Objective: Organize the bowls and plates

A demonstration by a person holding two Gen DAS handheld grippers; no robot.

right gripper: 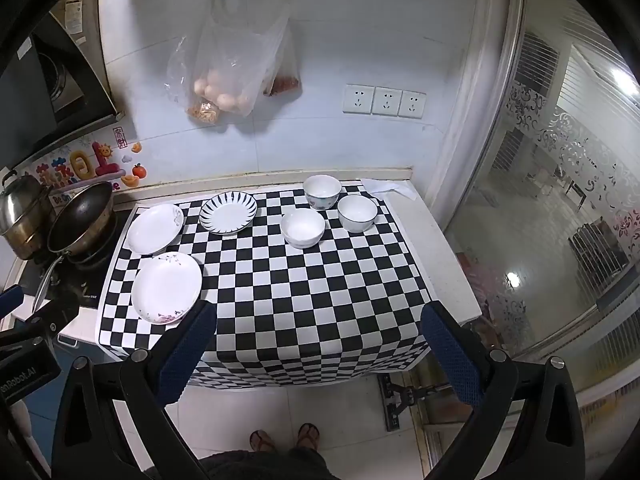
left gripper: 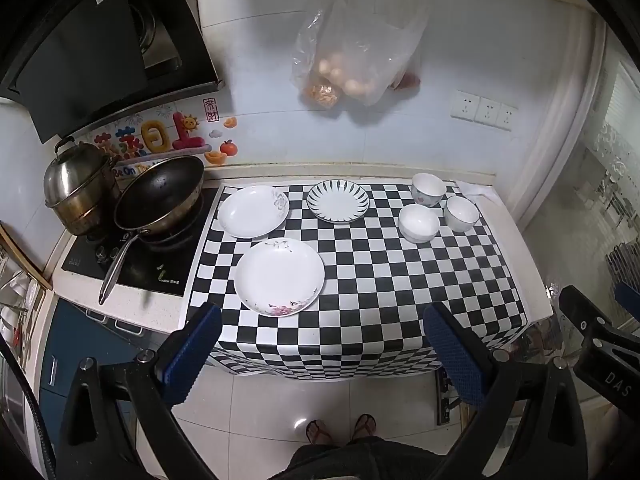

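Observation:
Three plates lie on the checkered cloth [left gripper: 380, 280]: a near floral plate [left gripper: 279, 276] [right gripper: 166, 287], a far-left white plate [left gripper: 253, 211] [right gripper: 155, 229] and a striped-rim plate [left gripper: 338, 201] [right gripper: 228, 213]. Three white bowls stand at the far right: a flowered one [left gripper: 428, 189] [right gripper: 322, 191], a plain one [left gripper: 419, 223] [right gripper: 302, 227] and a dark-rimmed one [left gripper: 462, 213] [right gripper: 357, 213]. My left gripper [left gripper: 322, 354] is open and empty, held back above the cloth's front edge. My right gripper [right gripper: 320, 354] is open and empty, likewise held back.
A wok [left gripper: 160, 198] and a steel steamer pot [left gripper: 78, 188] sit on the hob at the left. Plastic bags of food [left gripper: 352, 60] hang on the wall. Wall sockets [right gripper: 384, 101] are at the right. A glass door [right gripper: 560, 200] stands right of the counter. Feet show on the tiled floor [left gripper: 340, 404].

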